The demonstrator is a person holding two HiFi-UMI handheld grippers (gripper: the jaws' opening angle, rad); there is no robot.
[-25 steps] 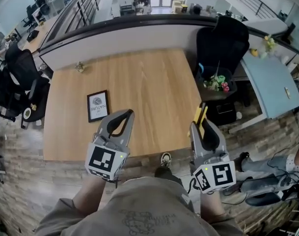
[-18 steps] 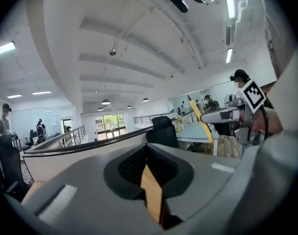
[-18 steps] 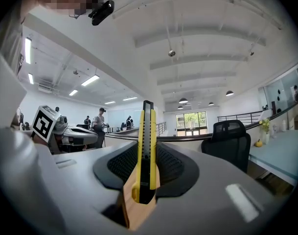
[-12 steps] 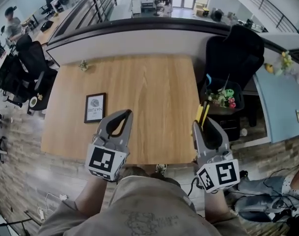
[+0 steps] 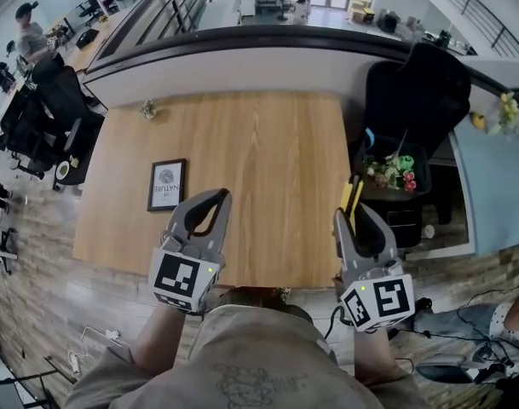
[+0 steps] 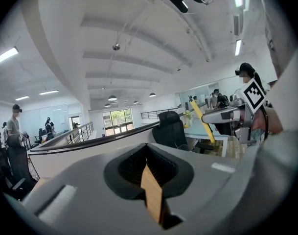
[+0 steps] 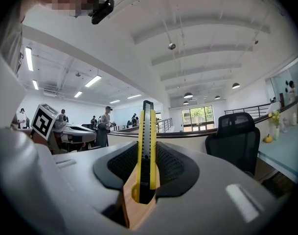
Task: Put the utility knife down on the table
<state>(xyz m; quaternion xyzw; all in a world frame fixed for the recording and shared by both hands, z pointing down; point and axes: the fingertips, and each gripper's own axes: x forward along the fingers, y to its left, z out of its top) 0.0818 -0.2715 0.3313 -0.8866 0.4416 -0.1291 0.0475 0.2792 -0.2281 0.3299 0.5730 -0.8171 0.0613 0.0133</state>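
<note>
Your right gripper clamps the utility knife at the surface's 4 o'clock edge; release there and it may fall off, while your left gripper has its jaws closed, empty

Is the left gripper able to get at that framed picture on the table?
Probably yes. The framed picture lies flat on the wooden table just beside the left gripper, with nothing between them. Its jaws are shut and empty, so they would need to open first.
</note>
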